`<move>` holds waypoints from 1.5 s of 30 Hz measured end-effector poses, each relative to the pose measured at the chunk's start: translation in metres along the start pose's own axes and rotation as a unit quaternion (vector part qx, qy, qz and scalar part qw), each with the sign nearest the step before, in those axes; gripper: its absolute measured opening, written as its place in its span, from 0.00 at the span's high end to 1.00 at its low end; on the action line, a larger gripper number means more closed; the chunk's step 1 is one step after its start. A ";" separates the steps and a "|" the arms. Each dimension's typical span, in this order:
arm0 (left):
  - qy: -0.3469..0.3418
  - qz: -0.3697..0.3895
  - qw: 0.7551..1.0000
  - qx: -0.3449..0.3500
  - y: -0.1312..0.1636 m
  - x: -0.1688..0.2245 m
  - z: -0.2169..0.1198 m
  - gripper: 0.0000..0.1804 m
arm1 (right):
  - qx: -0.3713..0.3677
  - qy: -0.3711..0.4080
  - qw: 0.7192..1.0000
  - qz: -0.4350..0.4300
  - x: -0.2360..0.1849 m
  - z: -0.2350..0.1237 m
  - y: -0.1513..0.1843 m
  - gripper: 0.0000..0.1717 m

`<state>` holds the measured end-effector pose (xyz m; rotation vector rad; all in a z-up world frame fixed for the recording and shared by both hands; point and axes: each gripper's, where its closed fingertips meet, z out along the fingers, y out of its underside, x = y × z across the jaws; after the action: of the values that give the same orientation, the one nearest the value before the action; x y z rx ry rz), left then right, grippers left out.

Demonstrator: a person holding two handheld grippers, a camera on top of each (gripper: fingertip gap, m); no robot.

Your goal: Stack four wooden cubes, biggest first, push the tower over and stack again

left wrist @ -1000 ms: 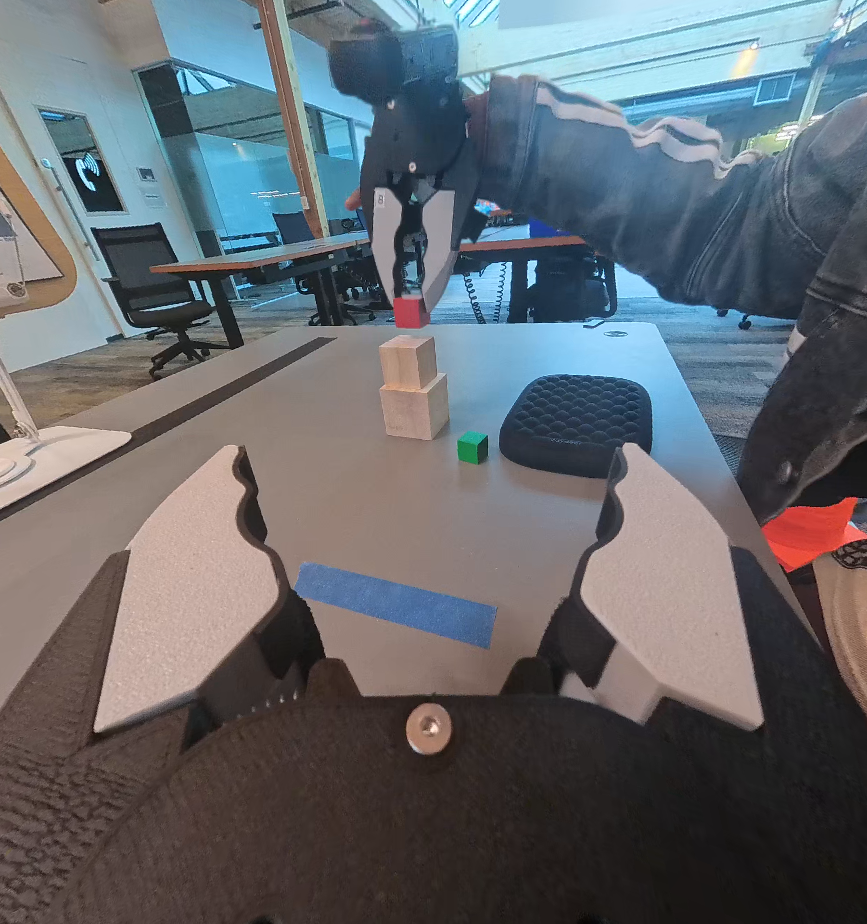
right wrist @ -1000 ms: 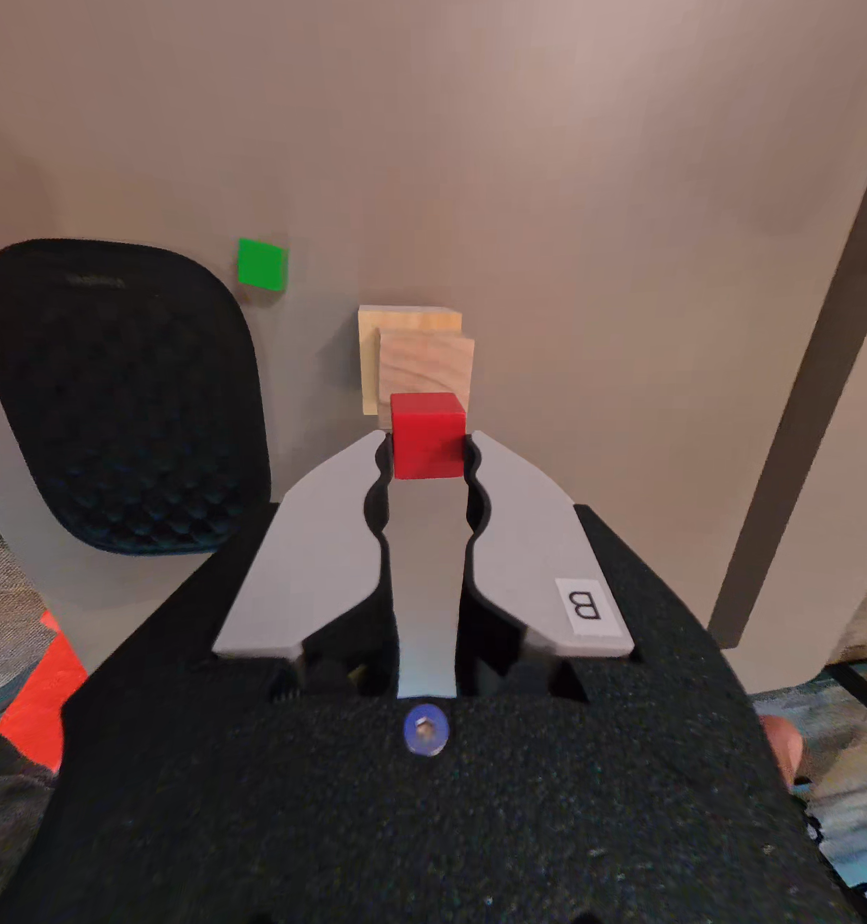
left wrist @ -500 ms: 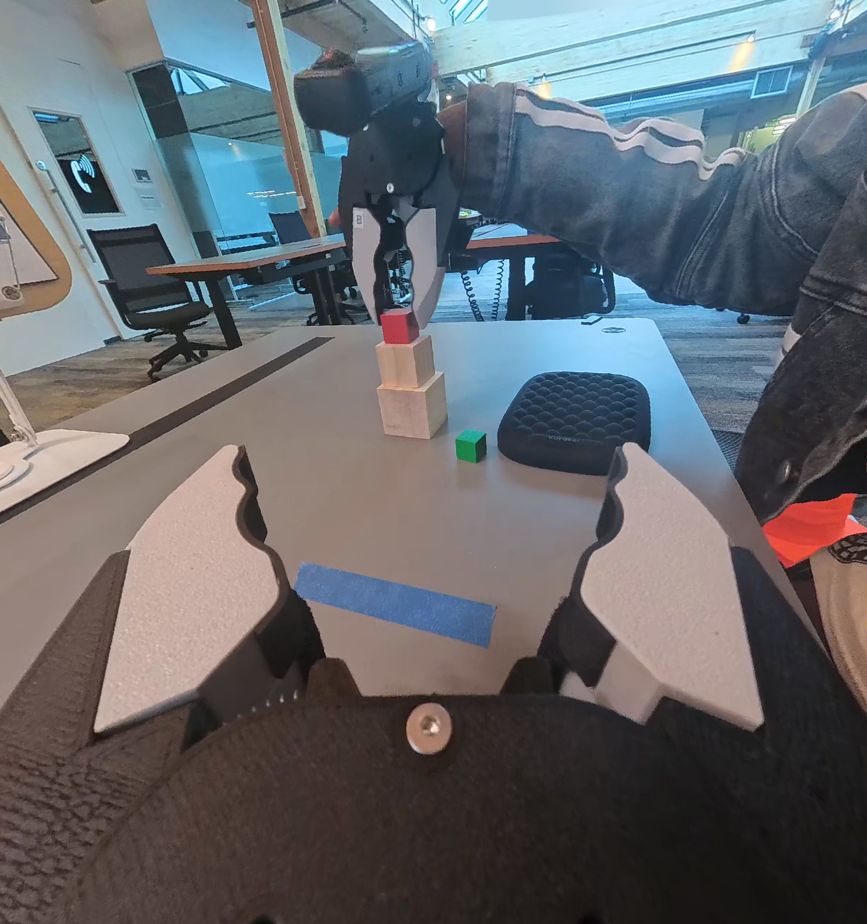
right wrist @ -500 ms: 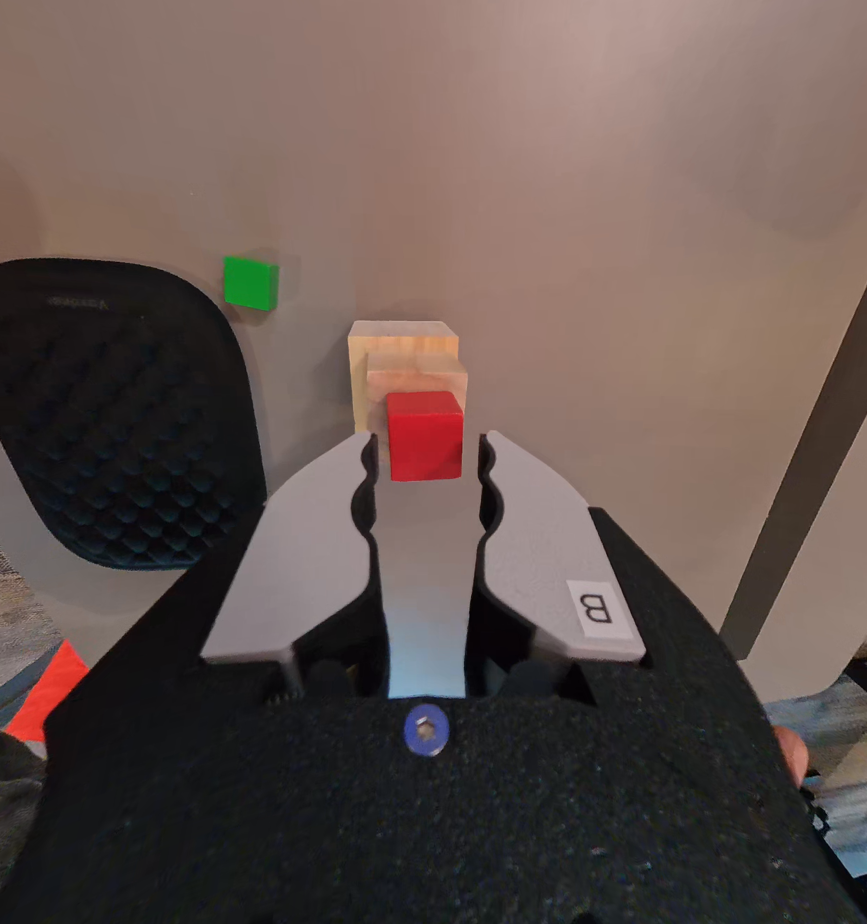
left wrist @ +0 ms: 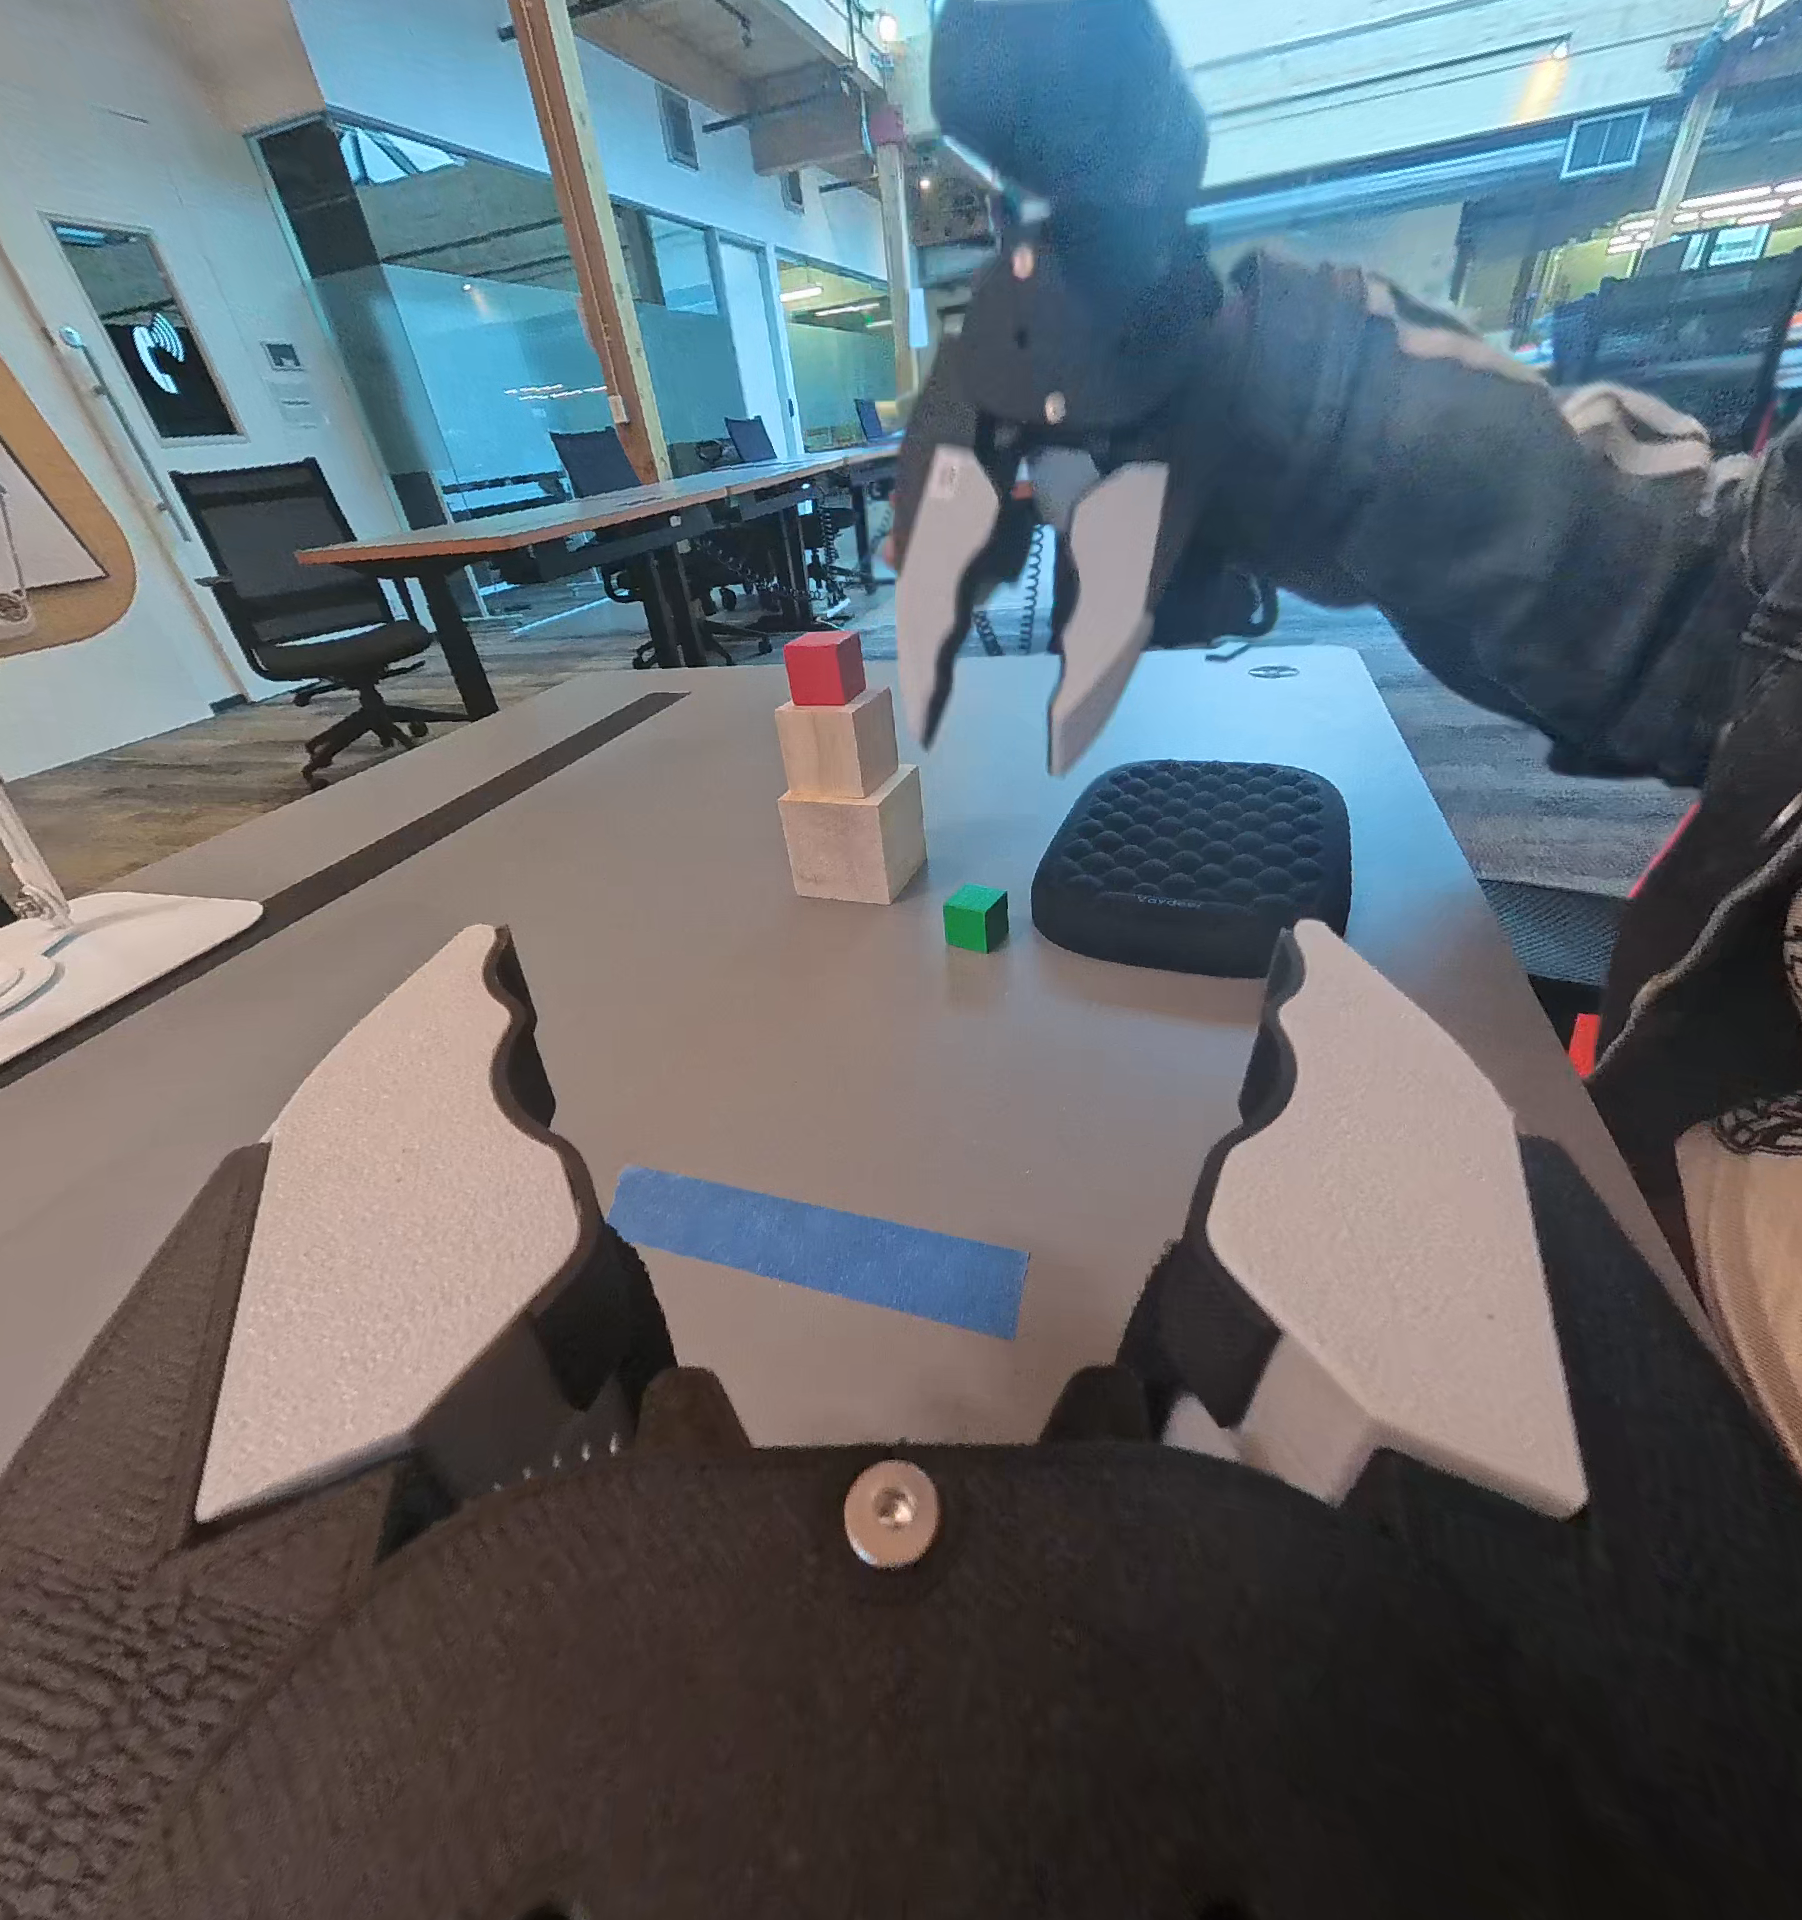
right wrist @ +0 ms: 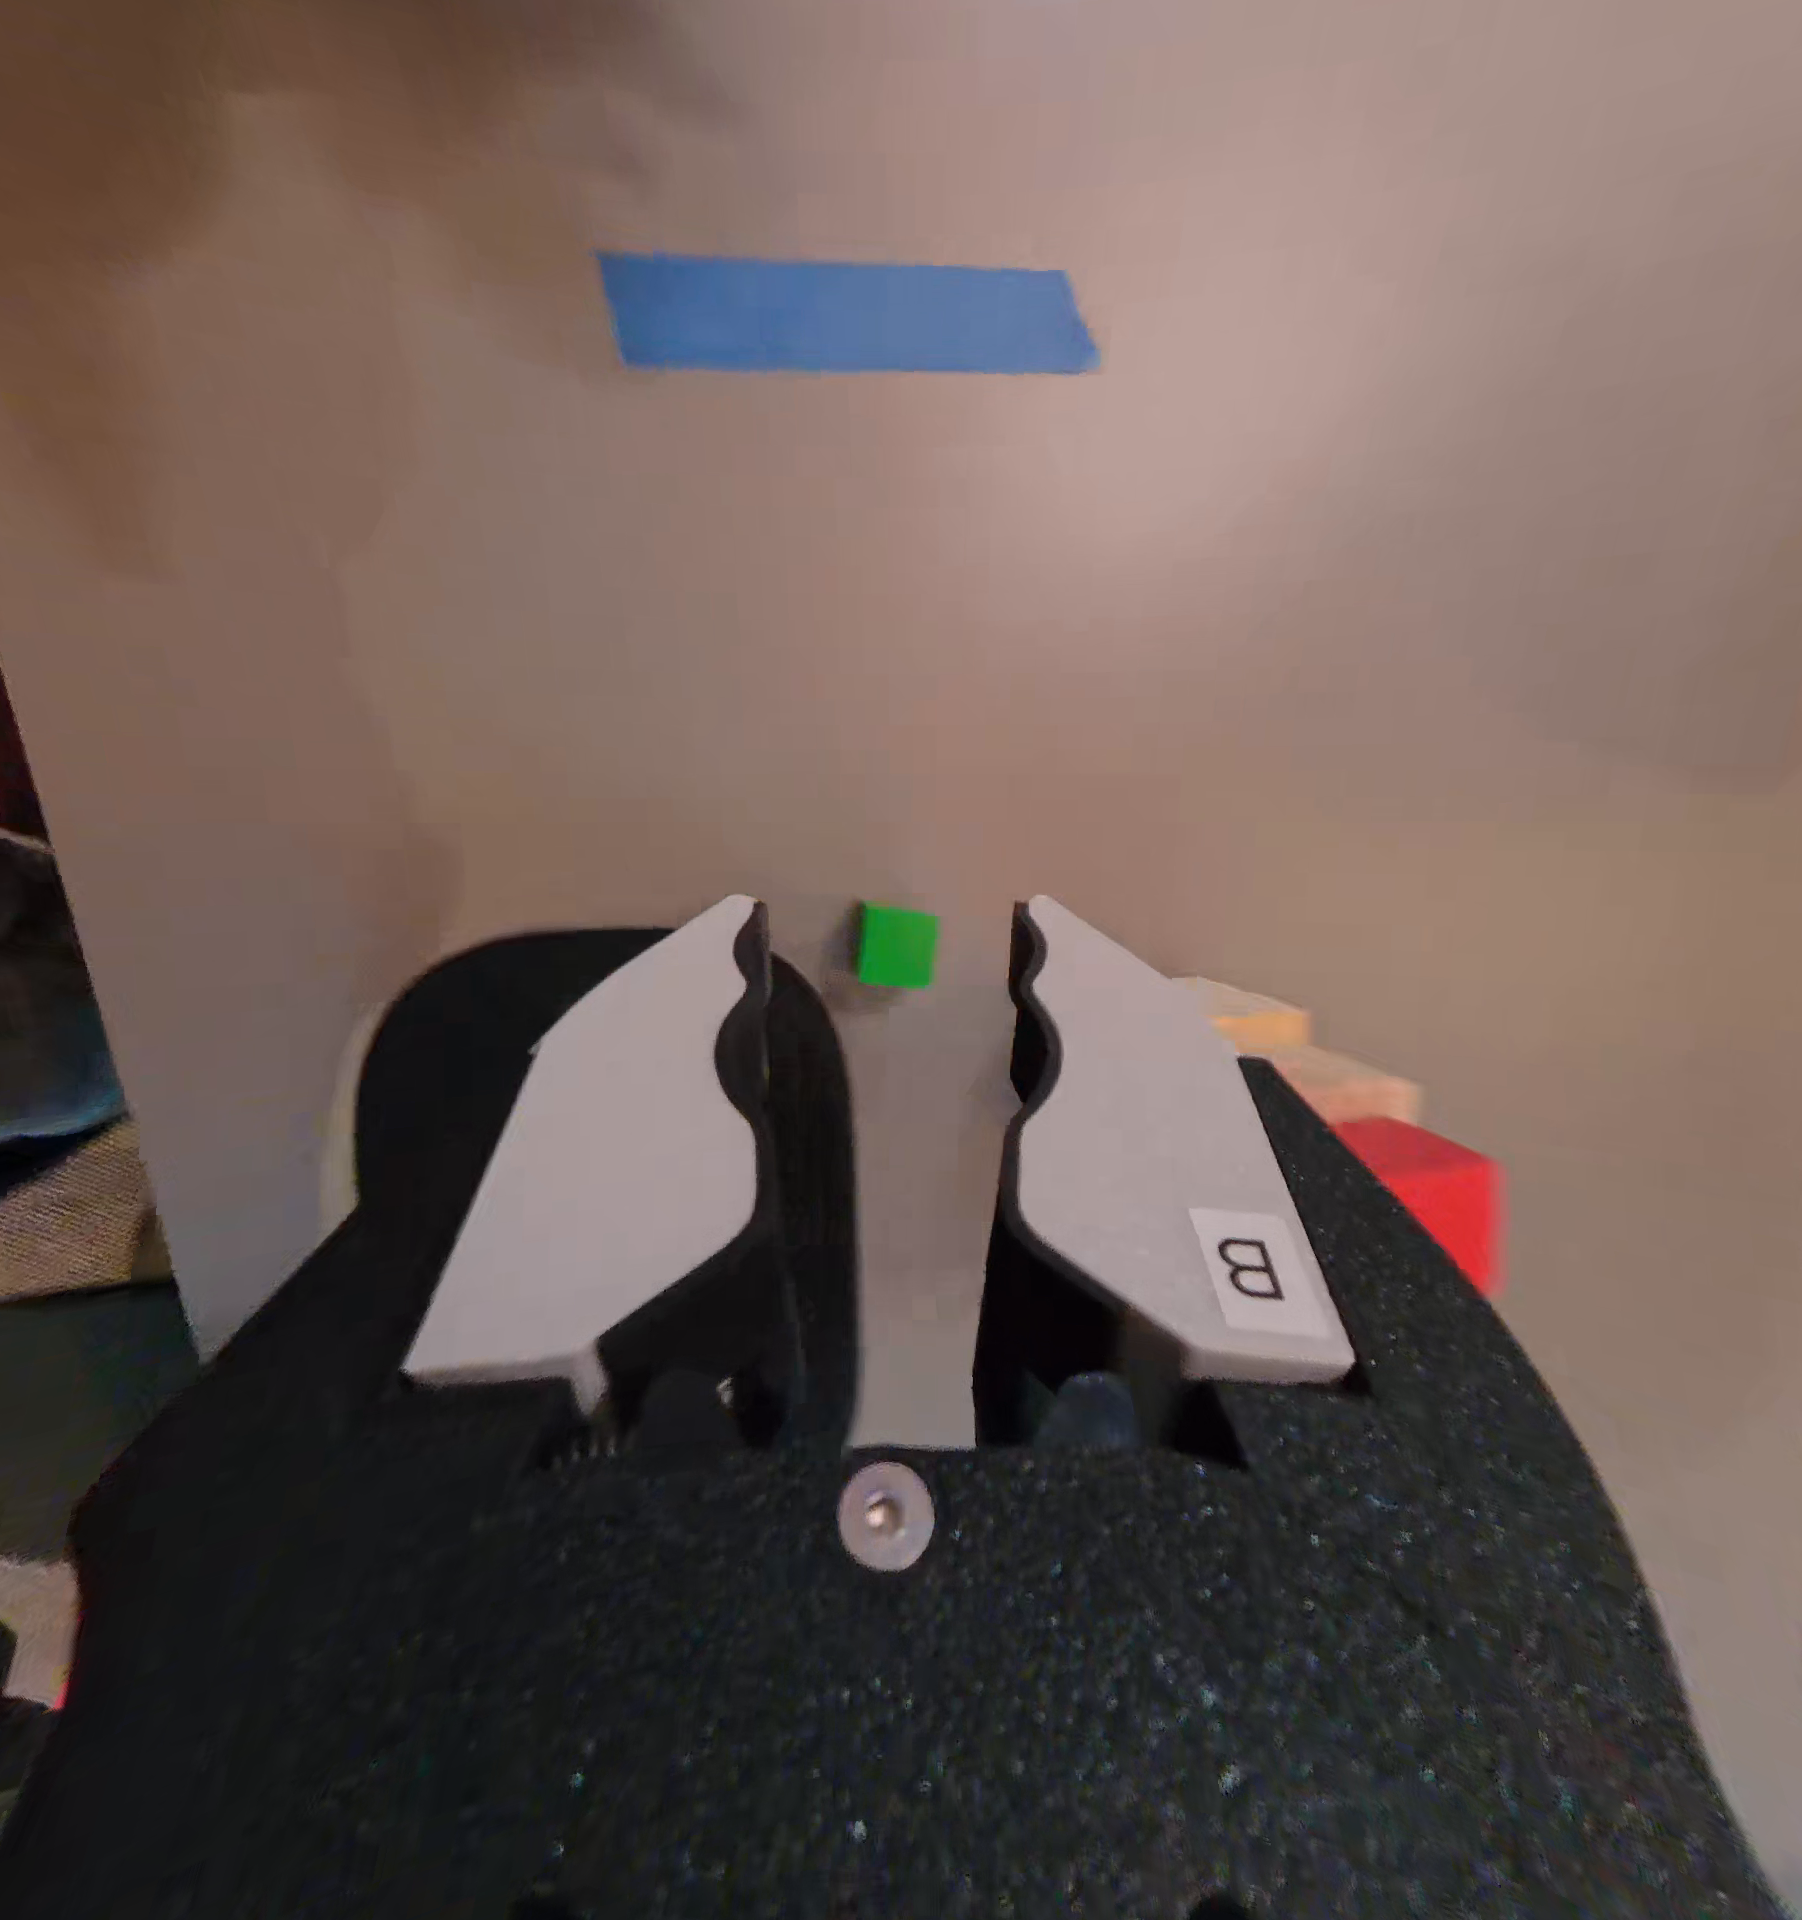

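In the left wrist view a tower stands on the grey table: a large pale wooden cube, a smaller wooden cube on it, and a red cube on top. A small green cube lies on the table to the tower's right. My right gripper hangs open and empty in the air beside the tower, above the green cube. In the right wrist view the green cube shows down between the spread fingers of the right gripper, untouched. My left gripper is wide open and empty, near the front.
A black padded rest lies right of the green cube. A strip of blue tape is stuck to the table near my left gripper. A white lamp base sits at the left. A person's sleeve reaches in from the right.
My right gripper set the red cube on top of the tower, opened and let it go, then moved away to the right, over the green cube. My left gripper has not moved.
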<state>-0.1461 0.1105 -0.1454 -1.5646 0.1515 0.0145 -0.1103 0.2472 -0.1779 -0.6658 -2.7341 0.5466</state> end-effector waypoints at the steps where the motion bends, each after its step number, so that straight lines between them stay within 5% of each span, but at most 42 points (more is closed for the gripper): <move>1: 0.001 0.001 1.000 -0.001 0.000 0.000 0.000 0.28 | -0.001 -0.009 1.000 0.022 -0.005 0.011 0.006 0.74; 10: 0.000 0.004 1.000 -0.003 0.001 0.001 0.000 0.28 | -0.047 -0.004 0.993 0.105 0.003 0.059 0.049 0.78; 13: 0.000 0.003 1.000 -0.004 0.001 0.001 0.000 0.28 | -0.040 -0.014 0.994 0.101 0.001 0.063 0.048 0.88; 19: 0.000 0.005 1.000 -0.006 0.002 0.001 0.000 0.28 | 0.016 -0.024 0.999 0.046 0.005 0.015 0.027 0.88; 26: 0.002 0.008 1.000 -0.009 0.003 0.002 0.001 0.28 | 0.000 0.007 0.999 -0.034 0.063 -0.064 0.026 0.88; 33: 0.000 0.002 1.000 -0.004 0.002 0.001 0.000 0.28 | -0.047 -0.038 0.998 -0.012 0.100 -0.056 0.041 0.88; 45: 0.002 0.005 1.000 -0.007 0.002 0.002 0.000 0.28 | -0.062 -0.061 0.996 -0.002 0.100 -0.043 0.044 0.88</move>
<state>-0.1445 0.1106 -0.1474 -1.5779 0.1619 0.0198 -0.1647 0.3450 -0.1410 -0.6758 -2.9029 0.4332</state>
